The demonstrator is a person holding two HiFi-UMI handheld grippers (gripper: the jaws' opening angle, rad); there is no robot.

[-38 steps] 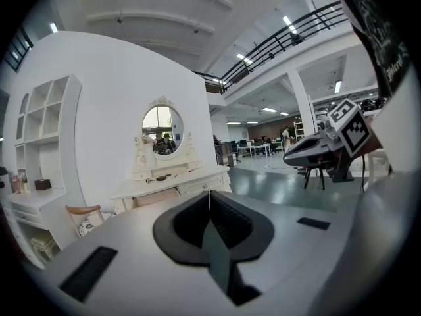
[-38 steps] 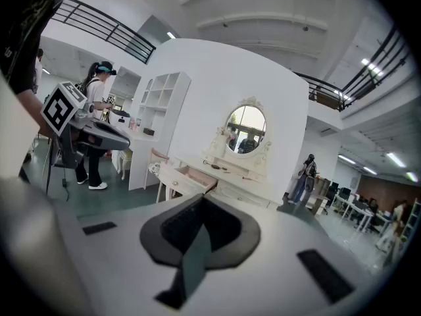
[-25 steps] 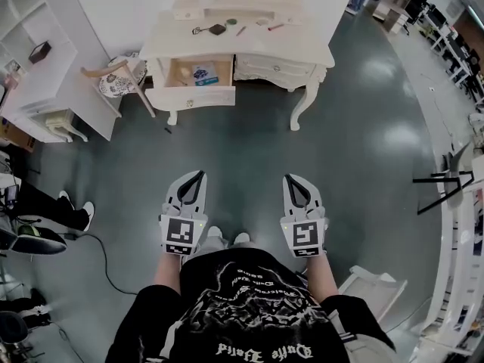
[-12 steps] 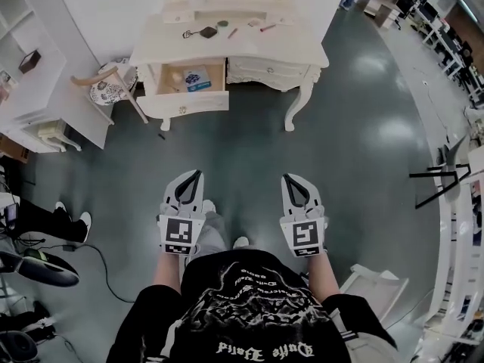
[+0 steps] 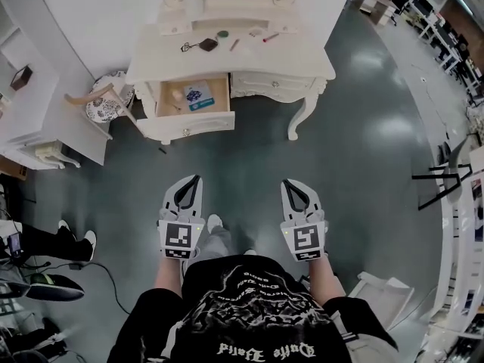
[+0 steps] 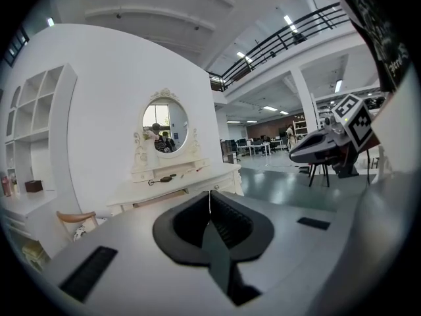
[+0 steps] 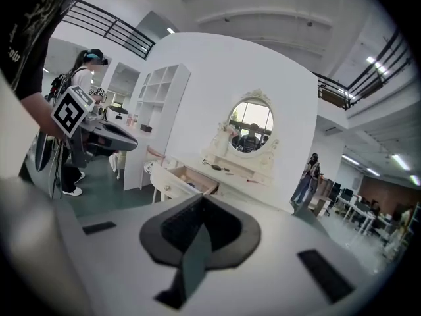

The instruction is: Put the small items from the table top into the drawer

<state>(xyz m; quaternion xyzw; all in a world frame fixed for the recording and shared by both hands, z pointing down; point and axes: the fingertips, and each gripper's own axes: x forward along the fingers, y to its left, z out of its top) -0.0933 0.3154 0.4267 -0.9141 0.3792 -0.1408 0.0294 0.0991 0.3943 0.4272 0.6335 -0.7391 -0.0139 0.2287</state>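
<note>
The left gripper [image 5: 197, 180] and the right gripper [image 5: 286, 184] have their jaws closed and empty, well apart from the small items [image 5: 206, 44] on the table [image 5: 302, 55] above the open drawer [image 5: 197, 123]. The items appear light, thin and rigid. The pen-like sticks [image 5: 234, 44] probably roll, so each is best pinched across its middle.

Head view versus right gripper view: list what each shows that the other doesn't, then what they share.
Head view only: the blue packet inside the open drawer, and the right gripper's marker cube. Right gripper view only: the mirror's face and a person standing at right. Both: the white dressing table, its open drawer, the left gripper.
</note>
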